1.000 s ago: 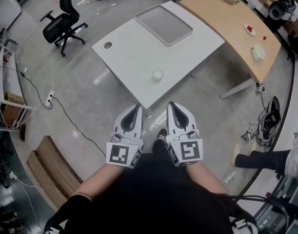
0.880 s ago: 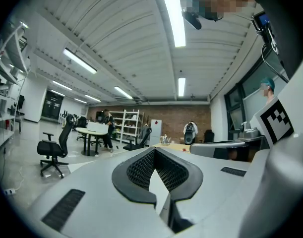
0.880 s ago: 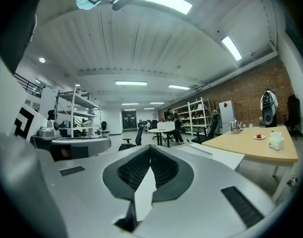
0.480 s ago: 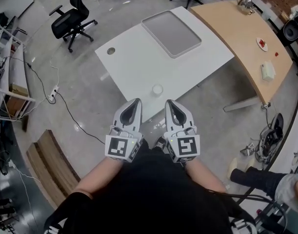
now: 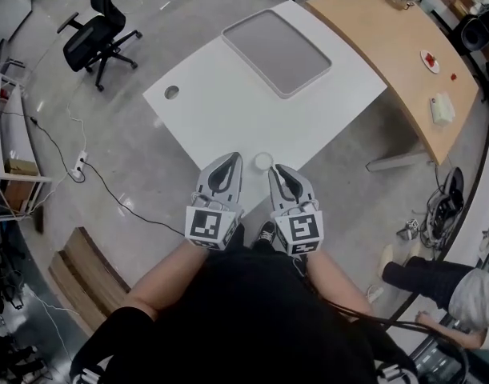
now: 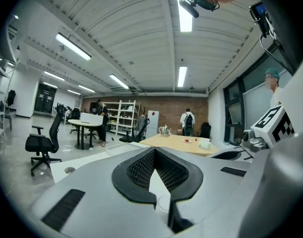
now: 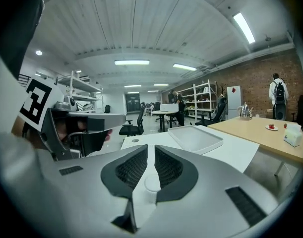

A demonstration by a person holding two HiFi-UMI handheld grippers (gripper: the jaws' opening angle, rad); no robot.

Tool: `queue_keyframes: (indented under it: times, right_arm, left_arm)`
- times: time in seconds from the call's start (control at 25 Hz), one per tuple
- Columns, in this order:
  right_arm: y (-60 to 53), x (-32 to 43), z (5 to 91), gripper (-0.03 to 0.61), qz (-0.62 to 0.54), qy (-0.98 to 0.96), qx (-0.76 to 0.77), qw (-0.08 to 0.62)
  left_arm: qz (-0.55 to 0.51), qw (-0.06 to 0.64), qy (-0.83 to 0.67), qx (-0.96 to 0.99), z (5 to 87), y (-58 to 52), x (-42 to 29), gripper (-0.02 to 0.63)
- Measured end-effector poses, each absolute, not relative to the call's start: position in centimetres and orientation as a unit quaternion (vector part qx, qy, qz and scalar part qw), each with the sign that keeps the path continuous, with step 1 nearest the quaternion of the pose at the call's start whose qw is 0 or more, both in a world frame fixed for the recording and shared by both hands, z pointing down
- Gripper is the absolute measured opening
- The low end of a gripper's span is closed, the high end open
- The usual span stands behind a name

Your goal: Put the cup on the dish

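A small white cup (image 5: 263, 162) stands near the front corner of the white table (image 5: 220, 102). A shallow grey rectangular dish (image 5: 276, 40) lies at the table's far end. Both grippers are held side by side over that front corner. My left gripper (image 5: 230, 158) is shut and empty, its tip just left of the cup. My right gripper (image 5: 276, 169) is shut too, its tip just right of the cup. In the right gripper view the cup (image 7: 152, 183) shows through the slit of the right gripper (image 7: 151, 147), with the dish (image 7: 196, 138) beyond. The left gripper (image 6: 154, 150) hides most of the table.
A curved wooden table (image 5: 404, 46) with small items adjoins on the right. An office chair (image 5: 92, 34) and floor cables (image 5: 108, 186) lie to the left. A seated person's leg (image 5: 436, 282) is at the lower right. The white table has a cable hole (image 5: 172, 92).
Both grippers have moved forward and down together to the table's front corner. The cup, earlier well ahead of them, now sits between their tips. Both jaws stayed shut.
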State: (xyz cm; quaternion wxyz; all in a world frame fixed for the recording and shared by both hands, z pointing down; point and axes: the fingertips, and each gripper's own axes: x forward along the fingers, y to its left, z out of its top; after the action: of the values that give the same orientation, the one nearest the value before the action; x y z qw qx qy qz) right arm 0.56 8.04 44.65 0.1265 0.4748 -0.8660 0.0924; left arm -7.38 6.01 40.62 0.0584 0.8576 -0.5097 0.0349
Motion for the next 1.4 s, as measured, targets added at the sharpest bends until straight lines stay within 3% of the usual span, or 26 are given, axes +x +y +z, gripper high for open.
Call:
queue_keyframes:
  times: [0.12,0.16,0.24,0.52,1.04,1.4]
  right_arm:
    - [6.5,-0.3,47.2,0.018,0.116,-0.859,0.478,0.143]
    - [6.1,-0.6,48.0,0.051,0.126,-0.858,0.476,0.148]
    - [5.4,-1.2,49.7,0.179,0.143,-0.856,0.470,0.162]
    - [3.3,-1.2,56.4,0.273,0.179,-0.834,0.469,0.227]
    - [1.9,-1.1,63.5,0.279,0.166,-0.842,0.430,0.280]
    - [1.1,-0.9,60.1,0.265,0.146,-0.838,0.447,0.277]
  left_arm:
    - [0.046,0.070,-0.486,0.870,43.0,3.8,-7.2,0.008]
    - [0.049,0.075,-0.479,0.873,43.7,3.1,-7.1,0.006]
    - [0.052,0.085,-0.468,0.878,44.9,1.9,-7.0,0.006]
    - [0.077,0.114,-0.445,0.885,49.4,-0.9,-6.7,0.006]
    - [0.107,0.145,-0.467,0.866,54.1,-3.4,-5.7,0.006]
    - [0.094,0.138,-0.473,0.865,52.5,-3.7,-6.3,0.006]
